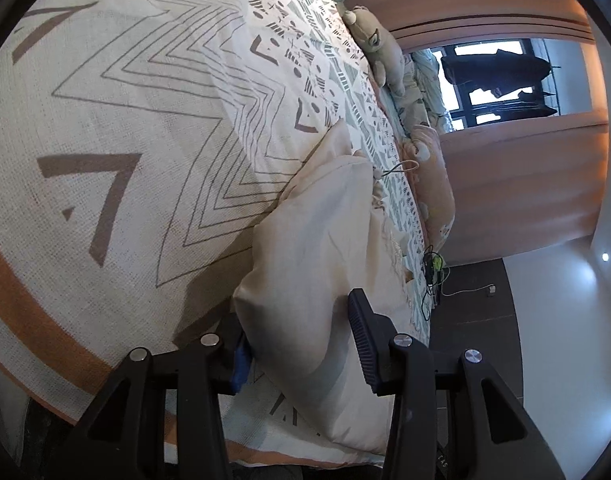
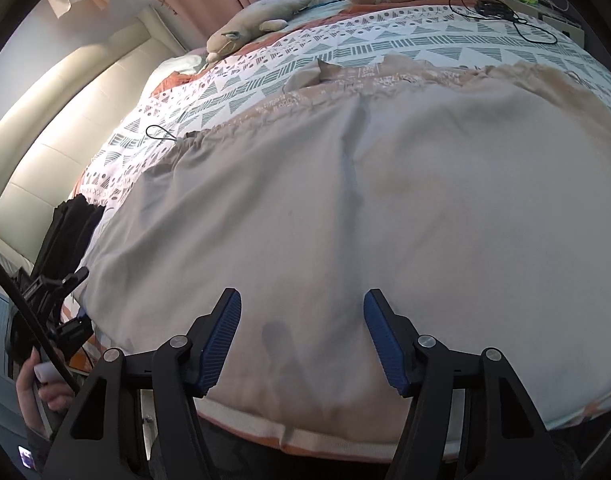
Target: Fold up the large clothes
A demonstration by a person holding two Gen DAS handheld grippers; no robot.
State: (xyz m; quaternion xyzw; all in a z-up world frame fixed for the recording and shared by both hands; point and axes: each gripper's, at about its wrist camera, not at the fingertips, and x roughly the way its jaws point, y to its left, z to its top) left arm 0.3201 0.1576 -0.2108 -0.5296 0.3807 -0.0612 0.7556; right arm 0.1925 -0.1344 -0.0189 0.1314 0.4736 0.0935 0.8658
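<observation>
Left wrist view: the left gripper (image 1: 301, 344) sits low in the frame, jaws partly closed around a bunched edge of the cream garment (image 1: 317, 248), cloth filling the gap. The far pad is hidden behind the fabric, so whether it truly pinches I cannot tell. The patterned bedspread (image 1: 117, 128) fills the left side.

Right wrist view: the garment (image 2: 385, 200) lies spread across the bed, covering the middle of the frame. The right gripper (image 2: 301, 340) hovers over its near hem, jaws apart, holding nothing. This looks like the grab before a fold; next, the right jaws need to close on that near hem.
</observation>
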